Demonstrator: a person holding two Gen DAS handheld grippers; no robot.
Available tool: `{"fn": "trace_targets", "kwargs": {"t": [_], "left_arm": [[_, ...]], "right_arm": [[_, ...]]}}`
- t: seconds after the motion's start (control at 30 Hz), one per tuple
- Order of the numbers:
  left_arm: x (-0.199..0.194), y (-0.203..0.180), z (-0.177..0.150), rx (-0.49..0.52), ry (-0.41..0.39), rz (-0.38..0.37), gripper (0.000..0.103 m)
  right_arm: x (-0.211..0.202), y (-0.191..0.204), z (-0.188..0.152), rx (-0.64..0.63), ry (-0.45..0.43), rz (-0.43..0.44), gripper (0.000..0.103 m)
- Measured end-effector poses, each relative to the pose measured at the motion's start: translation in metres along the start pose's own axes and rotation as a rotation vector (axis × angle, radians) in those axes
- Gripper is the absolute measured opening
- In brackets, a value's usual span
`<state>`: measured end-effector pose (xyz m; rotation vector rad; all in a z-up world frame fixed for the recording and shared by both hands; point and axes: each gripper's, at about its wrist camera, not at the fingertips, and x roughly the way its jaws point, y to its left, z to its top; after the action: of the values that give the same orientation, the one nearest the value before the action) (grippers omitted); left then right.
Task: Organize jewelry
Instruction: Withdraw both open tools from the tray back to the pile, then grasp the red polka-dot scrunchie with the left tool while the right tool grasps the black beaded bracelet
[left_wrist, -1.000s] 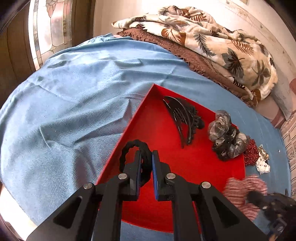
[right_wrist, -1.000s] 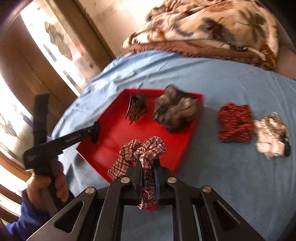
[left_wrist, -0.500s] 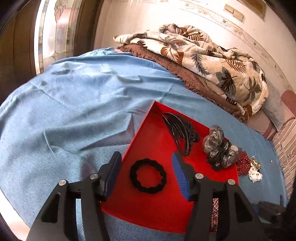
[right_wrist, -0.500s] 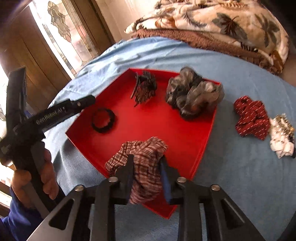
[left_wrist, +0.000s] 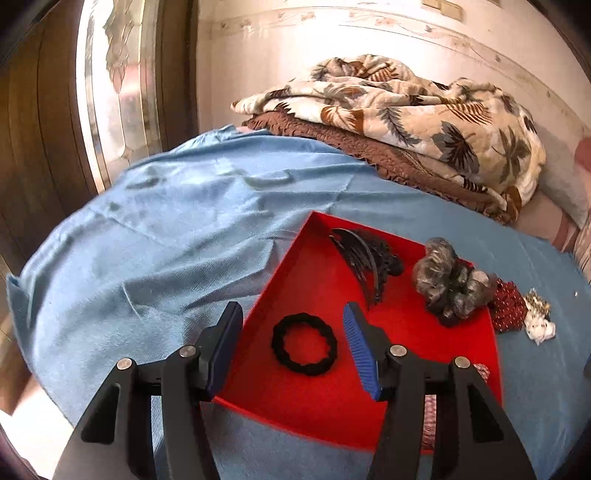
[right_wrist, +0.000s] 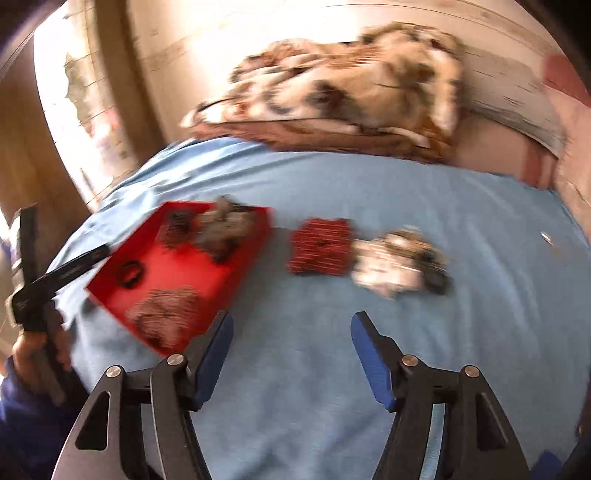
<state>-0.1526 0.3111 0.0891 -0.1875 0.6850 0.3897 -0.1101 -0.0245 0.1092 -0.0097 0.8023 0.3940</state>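
Observation:
A red tray (left_wrist: 314, 402) (right_wrist: 236, 273) lies on the blue bedsheet (left_wrist: 155, 236). In it are a black hair tie (left_wrist: 304, 343), a black claw clip (left_wrist: 364, 258), a grey scrunchie (left_wrist: 448, 282) and a plaid scrunchie (right_wrist: 162, 314) near the front corner. My left gripper (left_wrist: 291, 343) is open above the hair tie, holding nothing. My right gripper (right_wrist: 291, 350) is open and empty over bare sheet, right of the tray. A dark red scrunchie (right_wrist: 319, 247) and a white-and-gold piece (right_wrist: 400, 266) lie on the sheet right of the tray. The right wrist view is blurred.
A leaf-print blanket (left_wrist: 406, 107) over a brown one is heaped at the back of the bed. A window (left_wrist: 110, 92) and dark wood frame stand at the left. The left gripper with the hand that holds it (right_wrist: 40, 295) shows at the left of the right wrist view.
My left gripper let go of the black hair tie in the tray and drew back. My right gripper let the plaid scrunchie drop into the tray, opened wide and swung right over the sheet.

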Motion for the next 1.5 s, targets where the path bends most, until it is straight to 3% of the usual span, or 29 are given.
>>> {"fn": "trace_targets", "kwargs": {"t": [0.07, 0.2, 0.37, 0.43, 0.57, 0.6, 0.8, 0.97, 1.13, 1.2, 1.3, 1.37, 1.43, 1.47, 1.5], "left_arm": [[-0.013, -0.014, 0.001, 0.028, -0.018, 0.005, 0.058], [-0.041, -0.048, 0.006, 0.100, -0.084, -0.004, 0.077], [-0.056, -0.100, 0.023, 0.177, -0.062, -0.110, 0.078], [-0.054, -0.124, 0.029, 0.201, -0.032, -0.166, 0.078], [-0.034, -0.178, 0.039, 0.241, 0.063, -0.257, 0.078], [-0.026, -0.191, 0.040, 0.250, 0.085, -0.269, 0.078], [0.039, -0.248, 0.036, 0.272, 0.232, -0.278, 0.078], [0.088, -0.261, 0.028, 0.213, 0.342, -0.266, 0.078], [0.110, -0.272, 0.021, 0.253, 0.358, -0.221, 0.078], [0.116, -0.273, 0.018, 0.266, 0.362, -0.211, 0.078], [0.127, -0.276, 0.016, 0.278, 0.376, -0.211, 0.078], [0.133, -0.279, 0.014, 0.284, 0.389, -0.222, 0.074], [0.134, -0.285, 0.012, 0.311, 0.388, -0.216, 0.062], [0.133, -0.287, 0.011, 0.329, 0.378, -0.213, 0.053], [0.131, -0.289, 0.009, 0.334, 0.382, -0.234, 0.028]], "right_arm": [[-0.008, -0.022, -0.003, 0.025, -0.028, -0.051, 0.072], [-0.019, -0.065, -0.007, 0.056, -0.126, -0.171, 0.091], [-0.006, -0.116, -0.003, 0.142, -0.079, -0.170, 0.091], [0.006, -0.138, 0.000, 0.194, -0.045, -0.136, 0.089], [0.029, -0.167, 0.002, 0.256, 0.000, -0.067, 0.067], [0.034, -0.170, 0.002, 0.269, 0.006, -0.046, 0.063], [0.063, -0.174, 0.003, 0.276, 0.065, 0.123, 0.062], [0.078, -0.157, 0.014, 0.173, 0.072, 0.158, 0.062], [0.097, -0.142, 0.025, 0.071, 0.077, 0.161, 0.062], [0.106, -0.139, 0.026, 0.039, 0.092, 0.161, 0.051], [0.117, -0.135, 0.025, -0.002, 0.110, 0.164, 0.044], [0.122, -0.132, 0.026, -0.029, 0.107, 0.159, 0.044], [0.126, -0.130, 0.028, -0.046, 0.105, 0.155, 0.044], [0.128, -0.130, 0.029, -0.052, 0.105, 0.153, 0.043], [0.130, -0.128, 0.029, -0.061, 0.109, 0.150, 0.040]]}}
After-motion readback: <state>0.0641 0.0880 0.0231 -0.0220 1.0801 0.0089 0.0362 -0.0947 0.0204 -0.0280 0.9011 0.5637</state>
